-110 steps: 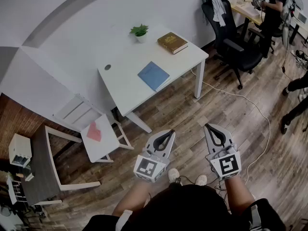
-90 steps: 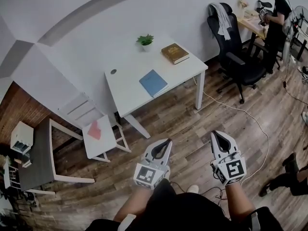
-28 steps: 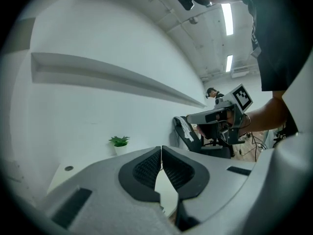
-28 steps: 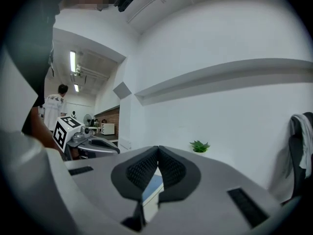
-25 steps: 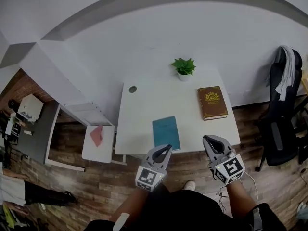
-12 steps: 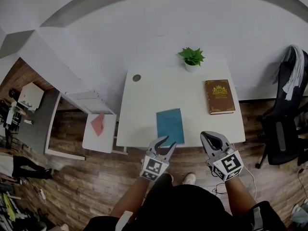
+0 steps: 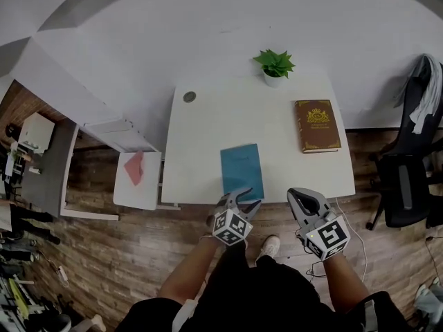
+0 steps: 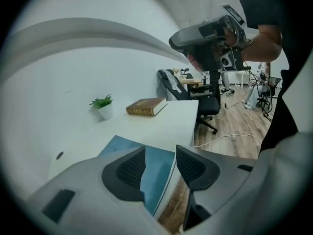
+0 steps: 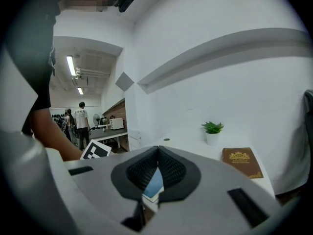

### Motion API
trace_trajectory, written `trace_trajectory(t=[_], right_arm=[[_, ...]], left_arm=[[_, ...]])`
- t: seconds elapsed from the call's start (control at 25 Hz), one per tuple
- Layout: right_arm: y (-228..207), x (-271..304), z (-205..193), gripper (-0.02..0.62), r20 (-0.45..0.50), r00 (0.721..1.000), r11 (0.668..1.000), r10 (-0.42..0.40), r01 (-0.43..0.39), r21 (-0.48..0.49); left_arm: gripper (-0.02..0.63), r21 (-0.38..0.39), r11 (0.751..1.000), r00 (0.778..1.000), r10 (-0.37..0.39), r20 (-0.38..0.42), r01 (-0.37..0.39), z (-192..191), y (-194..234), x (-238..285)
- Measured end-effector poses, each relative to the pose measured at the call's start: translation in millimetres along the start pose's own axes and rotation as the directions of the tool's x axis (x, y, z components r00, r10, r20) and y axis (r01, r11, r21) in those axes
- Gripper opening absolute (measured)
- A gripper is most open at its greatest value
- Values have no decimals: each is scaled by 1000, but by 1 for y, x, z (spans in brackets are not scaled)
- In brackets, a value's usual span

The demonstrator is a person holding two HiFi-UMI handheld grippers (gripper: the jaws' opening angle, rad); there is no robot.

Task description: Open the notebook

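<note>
The blue notebook [image 7: 242, 169] lies closed near the front edge of the white table [image 7: 201, 151]. My left gripper [image 7: 241, 198] hangs just over the notebook's near edge, tilted downward. Its jaws are opening and nothing is between them. In the left gripper view the notebook [image 8: 118, 141] shows beyond and between the spread jaws of the left gripper [image 8: 160, 151]. My right gripper [image 7: 300, 194] hovers off the table's front edge to the right of the notebook, jaws shut and empty. In the right gripper view the right gripper [image 9: 157, 150] hides most of the notebook [image 9: 154, 185].
A brown hardcover book [image 7: 318, 125] lies at the table's right and a small potted plant [image 7: 275, 66] stands at the back. A cable hole [image 7: 189, 97] is at the back left. A low white side table [image 7: 135, 180] stands to the left, a black office chair [image 7: 407, 185] to the right.
The table has come close as the person walked up to it. The left gripper has dropped toward the notebook's near edge and its jaws have spread. The right gripper sank slightly, still shut.
</note>
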State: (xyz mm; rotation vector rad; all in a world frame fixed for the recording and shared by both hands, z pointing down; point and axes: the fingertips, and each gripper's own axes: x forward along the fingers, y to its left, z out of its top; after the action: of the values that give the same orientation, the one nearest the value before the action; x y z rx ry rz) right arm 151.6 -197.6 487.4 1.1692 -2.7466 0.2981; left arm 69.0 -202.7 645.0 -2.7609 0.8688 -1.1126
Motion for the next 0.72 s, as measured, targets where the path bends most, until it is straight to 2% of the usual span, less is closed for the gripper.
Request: trace_trajectory(t=[0.4,0.56,0.72], right_arm=[[-12,-13,-10,2,11,998,997,-60,59,40],[-15,-17,-10,2,21,997,997,-72,71,37],[-13,-16,-9,2,28,997,997,-66,65,37]], left_arm=[[183,55,996,987,-65,-145,73,-32,-12,46],[181,86,991,982,-88,-169,104,-37,-15,49],[141,118,984,974,-111,-198,136,-36,-19,50]])
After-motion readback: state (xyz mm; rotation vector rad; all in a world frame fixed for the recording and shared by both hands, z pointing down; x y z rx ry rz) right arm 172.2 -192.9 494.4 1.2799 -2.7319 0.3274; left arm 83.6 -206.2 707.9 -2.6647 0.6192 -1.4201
